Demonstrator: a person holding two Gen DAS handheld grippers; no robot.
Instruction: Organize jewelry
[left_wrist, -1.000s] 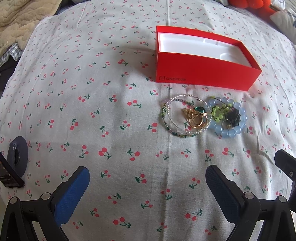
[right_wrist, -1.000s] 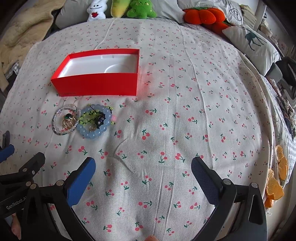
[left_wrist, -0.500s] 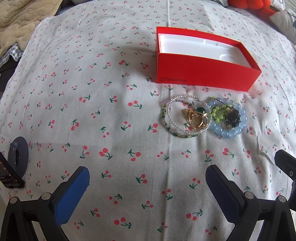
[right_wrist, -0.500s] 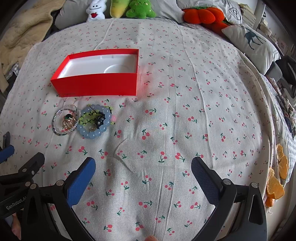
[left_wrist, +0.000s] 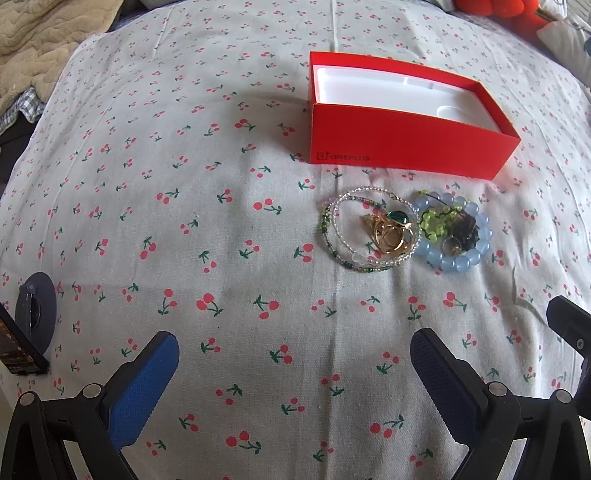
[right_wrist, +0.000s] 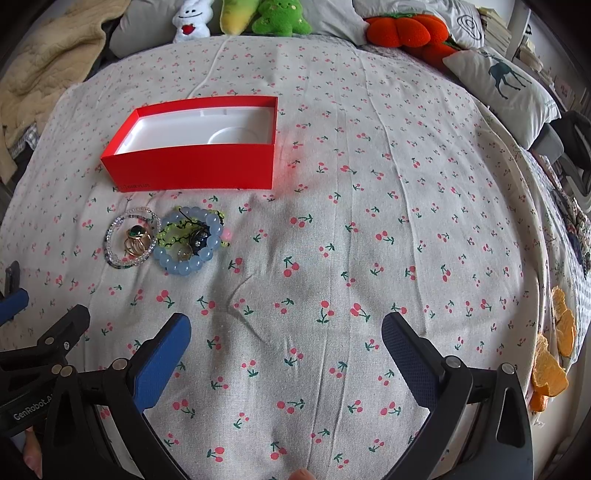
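Note:
A red open box (left_wrist: 406, 144) with a white empty inside stands on the cherry-print bedsheet; it also shows in the right wrist view (right_wrist: 192, 166). In front of it lies a clear and green bead strand (left_wrist: 340, 236) around gold rings with a green stone (left_wrist: 391, 232), and a pale blue bead bracelet (left_wrist: 458, 258) around a green bead piece and dark pieces. They show in the right wrist view as the strand (right_wrist: 110, 236) and blue bracelet (right_wrist: 184, 264). My left gripper (left_wrist: 295, 373) is open and empty, short of the jewelry. My right gripper (right_wrist: 286, 350) is open and empty, to the jewelry's right.
A dark round disc (left_wrist: 35, 310) and a dark flat device (left_wrist: 14, 347) lie at the sheet's left edge. Plush toys (right_wrist: 280, 16), an orange plush (right_wrist: 402, 31) and a deer pillow (right_wrist: 506, 81) line the far side. A beige blanket (right_wrist: 44, 66) lies far left.
Both grippers have hardly moved; the view drifts very slightly. The jewelry and box stay where they were.

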